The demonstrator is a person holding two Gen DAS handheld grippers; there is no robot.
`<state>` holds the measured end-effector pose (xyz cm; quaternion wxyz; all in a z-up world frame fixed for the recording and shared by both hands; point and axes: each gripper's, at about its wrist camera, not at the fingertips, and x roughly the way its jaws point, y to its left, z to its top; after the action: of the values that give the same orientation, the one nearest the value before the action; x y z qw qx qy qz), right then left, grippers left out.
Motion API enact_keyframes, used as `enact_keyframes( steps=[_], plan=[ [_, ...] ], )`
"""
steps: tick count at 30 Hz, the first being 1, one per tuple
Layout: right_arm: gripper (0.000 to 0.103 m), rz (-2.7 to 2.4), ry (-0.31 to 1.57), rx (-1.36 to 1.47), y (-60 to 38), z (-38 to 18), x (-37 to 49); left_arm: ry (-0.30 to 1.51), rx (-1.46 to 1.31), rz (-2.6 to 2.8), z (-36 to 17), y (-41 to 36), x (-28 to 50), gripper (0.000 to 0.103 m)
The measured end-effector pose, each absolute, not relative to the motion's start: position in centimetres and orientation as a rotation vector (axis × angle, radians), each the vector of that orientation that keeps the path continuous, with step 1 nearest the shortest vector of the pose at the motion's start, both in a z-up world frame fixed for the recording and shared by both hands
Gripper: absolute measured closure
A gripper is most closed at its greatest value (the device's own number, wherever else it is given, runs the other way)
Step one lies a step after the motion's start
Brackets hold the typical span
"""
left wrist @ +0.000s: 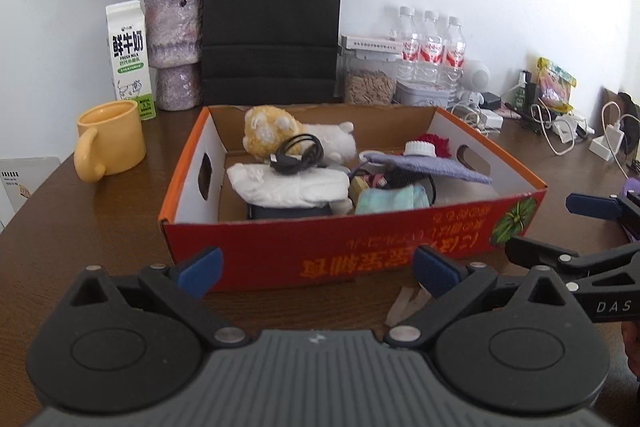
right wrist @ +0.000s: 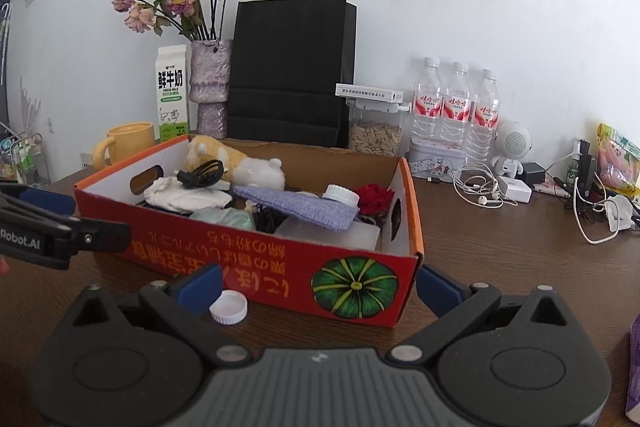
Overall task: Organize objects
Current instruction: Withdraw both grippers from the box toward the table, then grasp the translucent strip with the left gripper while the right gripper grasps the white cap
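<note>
- In front of the box, left wrist view: left gripper (left wrist: 316,273) hangs low at the near wall of the red cardboard box (left wrist: 360,247), jaws wide, nothing between them.
- Box already holds a plush toy (left wrist: 276,131), black cable coil (left wrist: 298,155), white cloth (left wrist: 288,185) and purple knit piece (left wrist: 424,167). A pale flat item (left wrist: 404,305) lies on the table just beside the near wall; can't tell what it is.
- Right gripper (left wrist: 560,231) shows at the right edge of this view, spread, empty.
- Right wrist view: right gripper (right wrist: 320,287) is also spread wide and empty, facing the box's near right corner.
- Loose white bottle cap (right wrist: 228,307) sits on the brown table (right wrist: 500,255) just beside the near wall, close to the left finger; likely the next pick.
- To do it well: centre the cap between the pads, come down square, close on its ribbed rim, lift clear over the wall, release into the box.
- Risk: cap is shallow, so fingers may skid it under the box edge.
</note>
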<state>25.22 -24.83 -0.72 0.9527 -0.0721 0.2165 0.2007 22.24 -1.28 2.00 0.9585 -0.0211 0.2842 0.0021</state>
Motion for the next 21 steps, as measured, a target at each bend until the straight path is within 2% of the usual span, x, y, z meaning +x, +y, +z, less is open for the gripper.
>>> enact_keyframes(
  steps=[6,14,18,20,21],
  plan=[
    [0.000,0.396,0.463,-0.129,-25.7,-1.8,25.1,0.668,-0.032,-0.007,-0.2,-2.6,23.0,0.000],
    [0.000,0.382,0.479,-0.100,-26.4,-2.6,25.6,0.679,-0.009,-0.050,-1.1,-4.2,23.5,0.001],
    [0.000,0.378,0.478,-0.089,-26.7,-2.8,25.6,0.682,0.005,-0.069,-1.3,-4.9,23.7,0.009],
    [0.000,0.377,0.477,-0.085,-26.7,-2.8,25.5,0.690,0.012,-0.070,-1.5,-5.2,23.9,0.025],
    [0.000,0.376,0.477,-0.084,-26.7,-2.8,25.5,0.695,0.005,-0.078,-1.6,-5.2,24.0,0.028]
  ],
)
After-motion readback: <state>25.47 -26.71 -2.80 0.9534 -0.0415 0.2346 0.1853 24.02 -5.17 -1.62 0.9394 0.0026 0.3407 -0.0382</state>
